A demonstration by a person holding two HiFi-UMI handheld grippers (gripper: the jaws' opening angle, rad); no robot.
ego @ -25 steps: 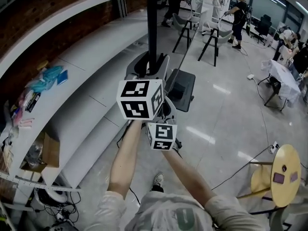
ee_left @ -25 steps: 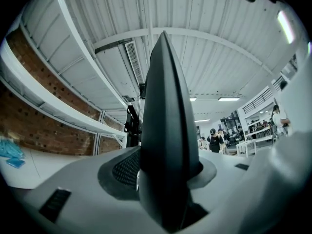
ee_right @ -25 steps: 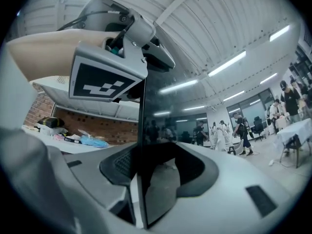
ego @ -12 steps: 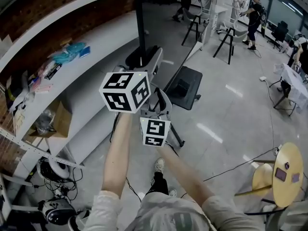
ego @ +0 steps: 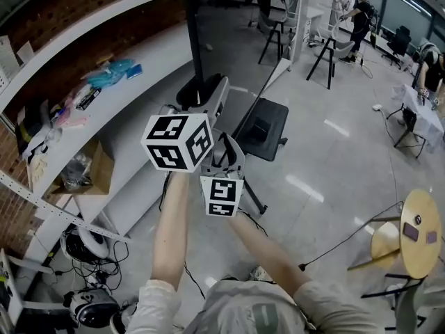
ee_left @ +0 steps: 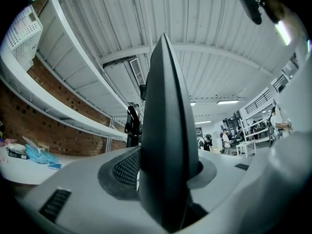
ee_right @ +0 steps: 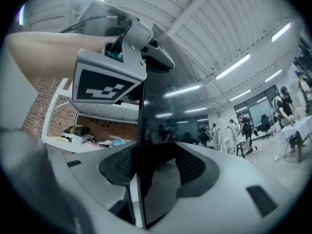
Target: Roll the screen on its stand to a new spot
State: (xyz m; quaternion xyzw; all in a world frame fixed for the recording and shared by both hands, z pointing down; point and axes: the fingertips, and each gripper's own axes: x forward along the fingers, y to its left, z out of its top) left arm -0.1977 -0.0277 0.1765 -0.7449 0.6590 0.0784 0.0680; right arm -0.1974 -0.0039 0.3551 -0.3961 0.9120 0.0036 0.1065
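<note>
Now clamping the upright near edge of the tall black glossy screen (ee_left: pixel 165 111) in both sets of jaws, left gripper (ego: pixel 203 96) above, right gripper (ego: pixel 229 153) just below.

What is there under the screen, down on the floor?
Below the screen lies its stand's dark flat base on the shiny floor. Wheels cannot be seen; the left gripper and right gripper cover the stand's near part.

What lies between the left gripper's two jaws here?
The screen, edge-on, clamped by the left gripper; the left gripper view shows it.
</note>
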